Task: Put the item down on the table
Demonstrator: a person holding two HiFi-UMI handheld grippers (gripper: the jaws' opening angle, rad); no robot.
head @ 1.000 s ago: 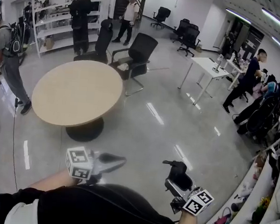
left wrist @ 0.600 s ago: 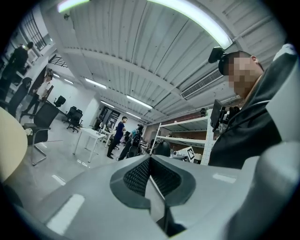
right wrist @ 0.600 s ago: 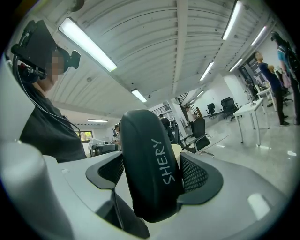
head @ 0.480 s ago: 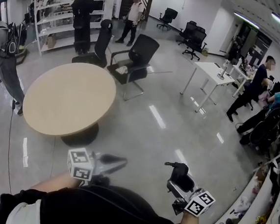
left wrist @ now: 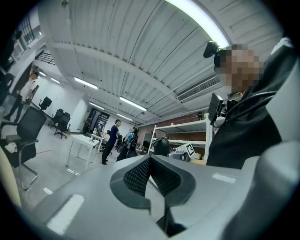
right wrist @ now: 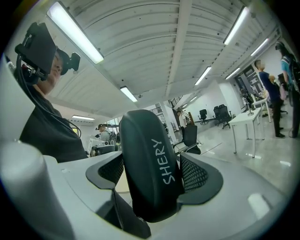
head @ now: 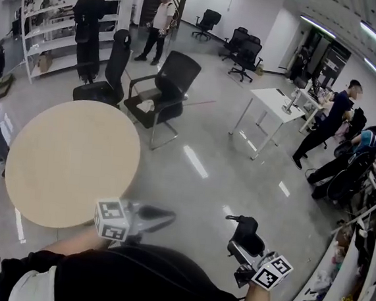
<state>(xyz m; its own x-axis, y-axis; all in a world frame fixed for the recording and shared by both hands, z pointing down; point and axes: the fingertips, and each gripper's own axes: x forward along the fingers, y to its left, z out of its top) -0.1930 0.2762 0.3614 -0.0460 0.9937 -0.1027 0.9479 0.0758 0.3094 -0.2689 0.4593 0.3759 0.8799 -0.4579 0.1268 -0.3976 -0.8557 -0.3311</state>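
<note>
In the right gripper view a black oblong case printed "SHERY" stands upright between the mesh pads, and my right gripper is shut on it. The head view shows that gripper low at the right with the black case in its jaws, over the glossy floor. My left gripper is low at the centre-left, shut with nothing in it; its pads meet in the left gripper view. The round beige table lies ahead to the left, its near edge just beyond the left gripper.
A black office chair stands behind the table, another chair to its left. A white desk is at the right, with a person beside it. Shelving and two standing people are at the back left.
The whole scene has shifted: the table has slid left and down in the head view and come nearer to the grippers. Both grippers keep their places in the picture, the case still held.
</note>
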